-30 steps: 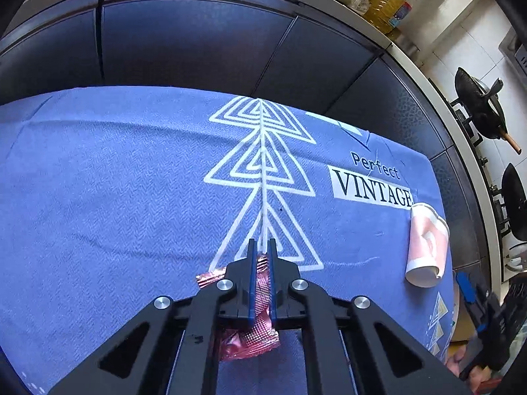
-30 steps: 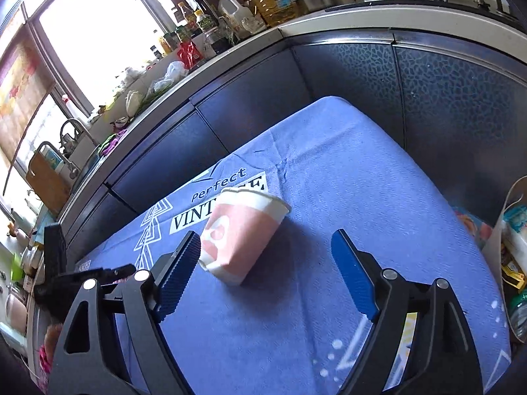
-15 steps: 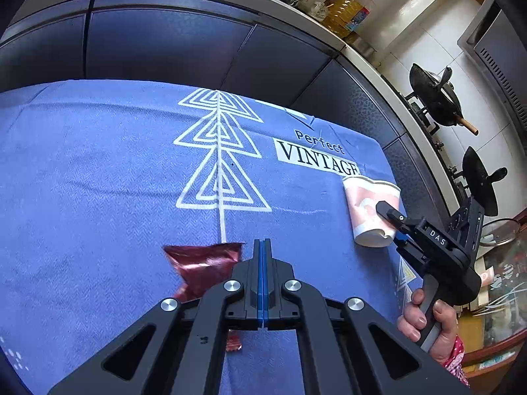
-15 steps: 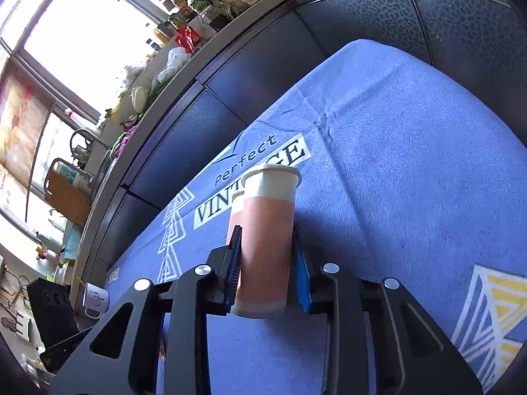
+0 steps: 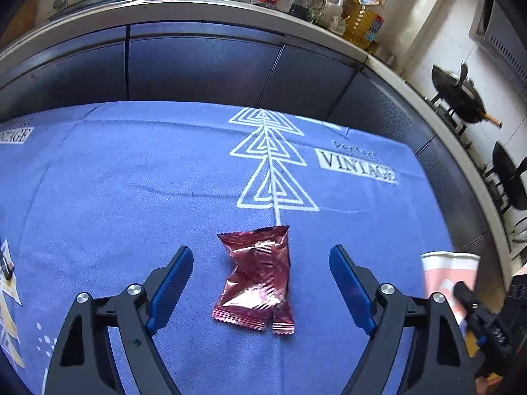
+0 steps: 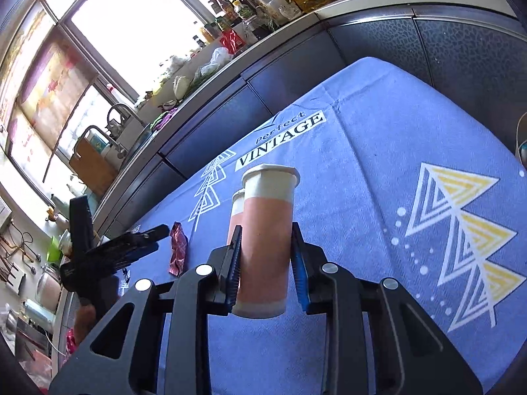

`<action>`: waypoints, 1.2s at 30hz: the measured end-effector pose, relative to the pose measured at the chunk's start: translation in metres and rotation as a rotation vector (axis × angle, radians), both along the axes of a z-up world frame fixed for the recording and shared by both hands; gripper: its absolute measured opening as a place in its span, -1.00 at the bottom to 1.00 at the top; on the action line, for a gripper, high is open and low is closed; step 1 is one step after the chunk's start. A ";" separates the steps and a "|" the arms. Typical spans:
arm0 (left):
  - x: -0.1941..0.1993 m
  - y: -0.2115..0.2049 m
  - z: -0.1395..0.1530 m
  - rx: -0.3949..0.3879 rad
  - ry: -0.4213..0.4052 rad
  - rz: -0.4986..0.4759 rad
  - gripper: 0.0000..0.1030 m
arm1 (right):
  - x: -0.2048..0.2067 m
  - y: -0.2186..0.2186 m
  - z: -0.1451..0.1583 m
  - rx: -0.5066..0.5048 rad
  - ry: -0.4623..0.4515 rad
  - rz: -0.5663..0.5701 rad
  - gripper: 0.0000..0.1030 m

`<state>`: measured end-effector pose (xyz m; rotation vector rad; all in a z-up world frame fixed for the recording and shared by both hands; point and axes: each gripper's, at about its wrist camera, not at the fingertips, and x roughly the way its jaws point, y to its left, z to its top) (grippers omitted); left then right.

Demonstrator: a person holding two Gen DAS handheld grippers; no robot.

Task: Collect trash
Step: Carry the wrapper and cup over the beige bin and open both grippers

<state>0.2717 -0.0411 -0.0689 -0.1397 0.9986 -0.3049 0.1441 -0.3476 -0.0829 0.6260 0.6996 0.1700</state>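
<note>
A blue tablecloth printed with white triangles and the word VINTAGE covers the counter, and dark cabinet doors run along behind it under a worktop crowded with bottles. On the cloth lies a crumpled red wrapper, flat and free, between the blue fingers of the left gripper. Those fingers stand wide apart and are opening, touching nothing. In the right wrist view the same wrapper shows small beside the left gripper. The right gripper has its fingers clamped on the sides of a pink and white paper cup, held off the cloth with its rim pointing away from the camera. The cup shows blurred at the right edge of the left view; it may be two cups nested.
</note>
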 end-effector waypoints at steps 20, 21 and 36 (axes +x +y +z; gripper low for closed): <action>-0.071 -0.201 0.065 -0.144 -0.042 -0.472 -0.72 | -0.135 -0.181 0.040 -0.146 -0.075 -0.361 -0.46; -0.078 -0.230 0.066 -0.151 -0.033 -0.523 -0.72 | -0.146 -0.200 0.039 -0.160 -0.068 -0.399 -0.46; -0.128 -0.488 0.018 -0.006 -0.005 -0.772 0.27 | -0.152 -0.314 -0.023 -0.160 0.060 -0.530 -0.38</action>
